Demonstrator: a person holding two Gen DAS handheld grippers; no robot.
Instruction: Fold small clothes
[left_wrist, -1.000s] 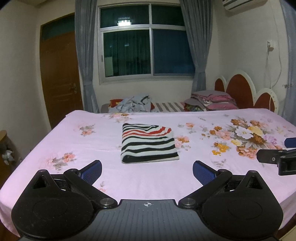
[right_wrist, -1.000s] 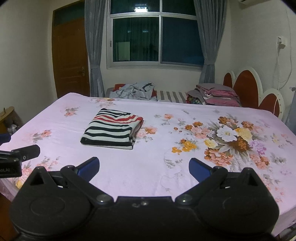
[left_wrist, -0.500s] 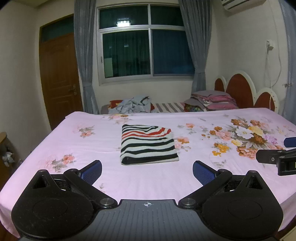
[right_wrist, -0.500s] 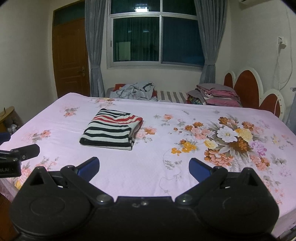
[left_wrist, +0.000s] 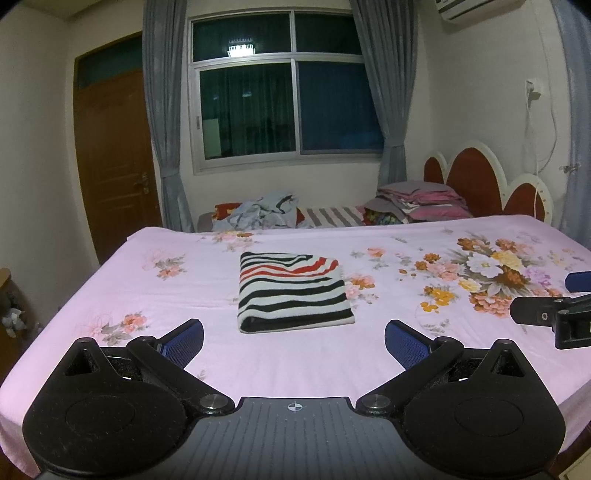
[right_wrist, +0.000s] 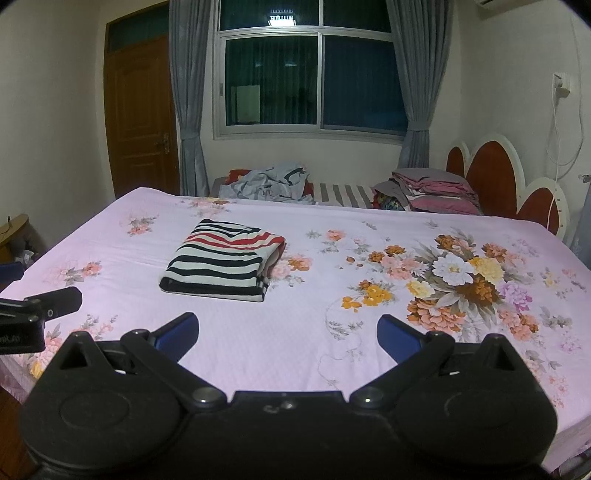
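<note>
The black, white and red striped folded garment (left_wrist: 293, 291) lies flat on the pink floral bedsheet (left_wrist: 406, 354), ahead of both tools; the left gripper (left_wrist: 293, 338) and right gripper (right_wrist: 288, 334) hover near it, jaws spread wide, holding nothing; a careless nudge could likely undo the loose layered edge; beyond the garment, a crumpled grey clothes heap (left_wrist: 262, 212) and stacked pink bedding (left_wrist: 424, 203) sit well apart, blocking nothing

It was a home bedroom. A wide bed (left_wrist: 155, 295) in a pink floral sheet stood against a scalloped headboard (left_wrist: 476, 184). Grey curtains (right_wrist: 188, 96) framed a dark window (right_wrist: 314, 74) beside a wooden door (right_wrist: 142, 118).
</note>
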